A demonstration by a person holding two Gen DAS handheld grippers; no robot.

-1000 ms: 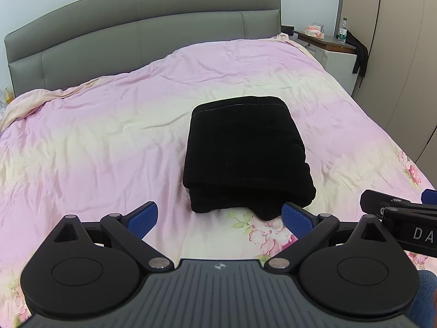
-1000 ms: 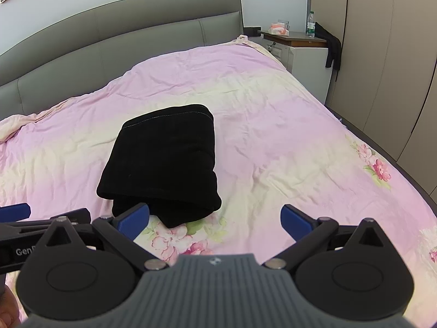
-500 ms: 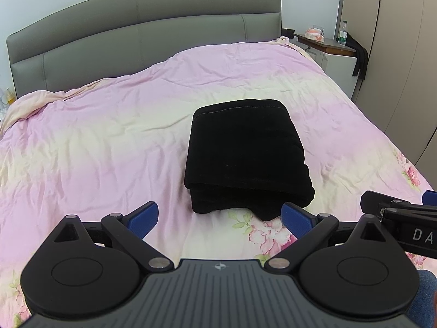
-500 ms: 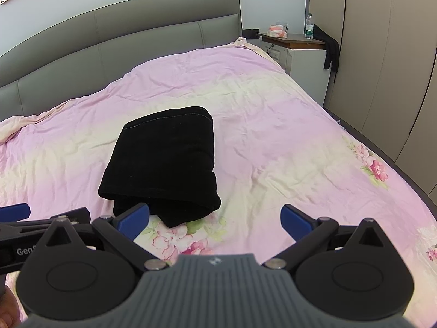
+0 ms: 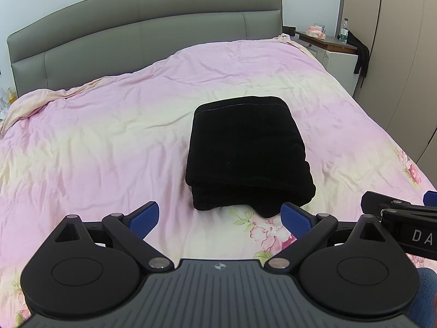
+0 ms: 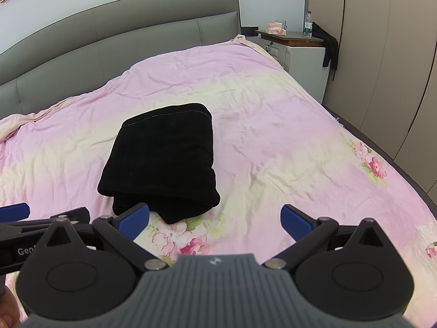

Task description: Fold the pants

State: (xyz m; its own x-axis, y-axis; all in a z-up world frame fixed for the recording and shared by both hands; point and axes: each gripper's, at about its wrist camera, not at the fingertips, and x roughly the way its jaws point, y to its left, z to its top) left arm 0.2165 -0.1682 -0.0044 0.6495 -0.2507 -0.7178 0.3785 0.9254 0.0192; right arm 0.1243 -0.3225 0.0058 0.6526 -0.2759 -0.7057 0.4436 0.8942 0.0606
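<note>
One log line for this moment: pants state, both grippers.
pants: folded black stack on pink duvet | left gripper: open, empty, short of pants | right gripper: open, empty | contact: none

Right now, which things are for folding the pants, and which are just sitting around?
For the job:
folded black fabric pants
open left gripper
open right gripper
pink floral bedspread

Just lying about:
clear plastic bottle
white nightstand
black cloth

"DA" on right gripper [image 5: 398,213]; "Gen" on left gripper [image 6: 16,218].
</note>
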